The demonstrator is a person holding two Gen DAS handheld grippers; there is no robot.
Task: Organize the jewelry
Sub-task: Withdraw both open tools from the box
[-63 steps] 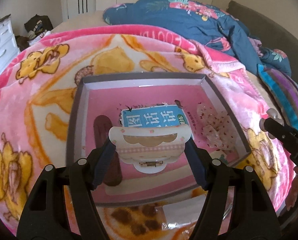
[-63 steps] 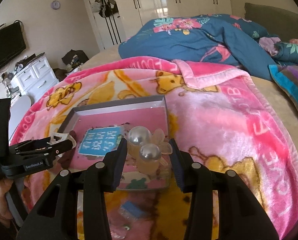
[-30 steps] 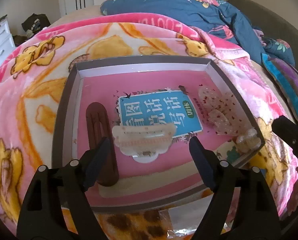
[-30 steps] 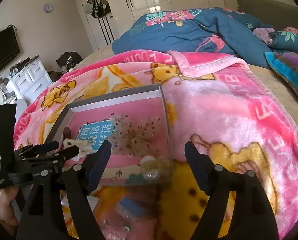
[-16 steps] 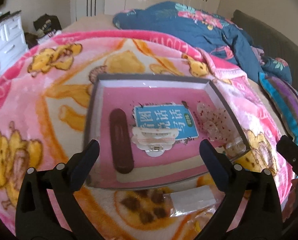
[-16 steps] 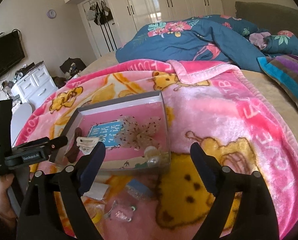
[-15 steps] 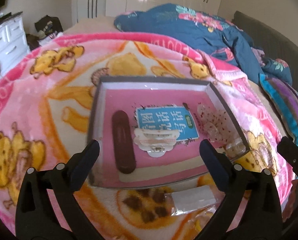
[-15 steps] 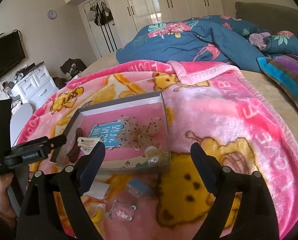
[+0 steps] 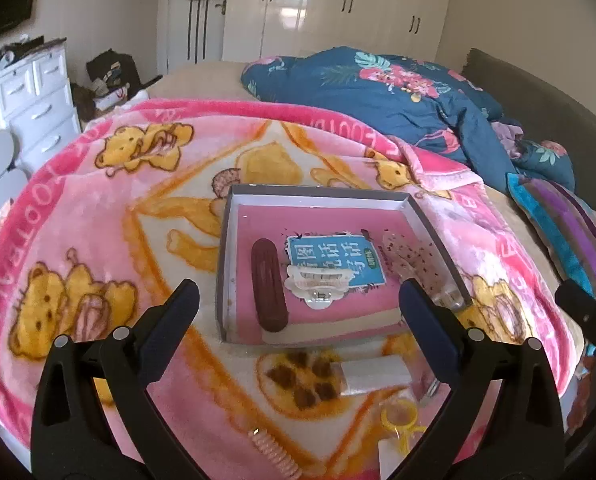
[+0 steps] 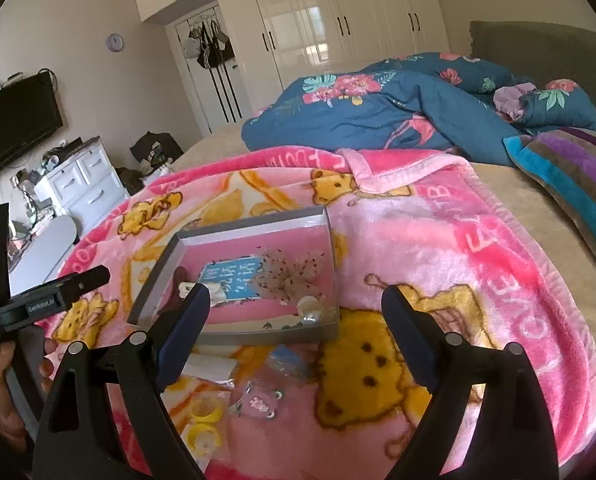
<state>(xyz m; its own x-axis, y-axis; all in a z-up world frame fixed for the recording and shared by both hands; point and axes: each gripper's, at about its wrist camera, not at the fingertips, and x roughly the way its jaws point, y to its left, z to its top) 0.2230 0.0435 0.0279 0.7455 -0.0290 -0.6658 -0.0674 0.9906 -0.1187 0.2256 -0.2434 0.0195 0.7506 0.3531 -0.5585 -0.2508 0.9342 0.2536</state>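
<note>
A grey tray (image 9: 225, 240) with a pink lining lies on the pink bear blanket. In it lie a brown hair clip (image 9: 268, 284), a cream claw clip (image 9: 317, 280), a blue card (image 9: 333, 260), a sheer speckled bow (image 9: 409, 256) and a pearl clip (image 10: 311, 308) in the near right corner. My left gripper (image 9: 298, 296) hovers open above the tray's near edge with nothing in it. My right gripper (image 10: 296, 298) is open too, empty, above the tray's near side. A hand (image 10: 2, 360) holds the left gripper (image 10: 90, 276) at the left edge of the right wrist view.
Loose items lie on the blanket in front of the tray: a white packet (image 9: 373, 372), yellow rings (image 10: 206, 408), a pink spiral tie (image 9: 274, 452), a clear packet (image 10: 258, 404) and a small blue packet (image 10: 288, 360). A blue floral duvet (image 9: 397, 92) and a striped cushion (image 10: 577, 184) lie beyond.
The left gripper let go of the cream claw clip and the right one of the pearl clip; both now lie in the tray. Both grippers opened wider and drew back and up.
</note>
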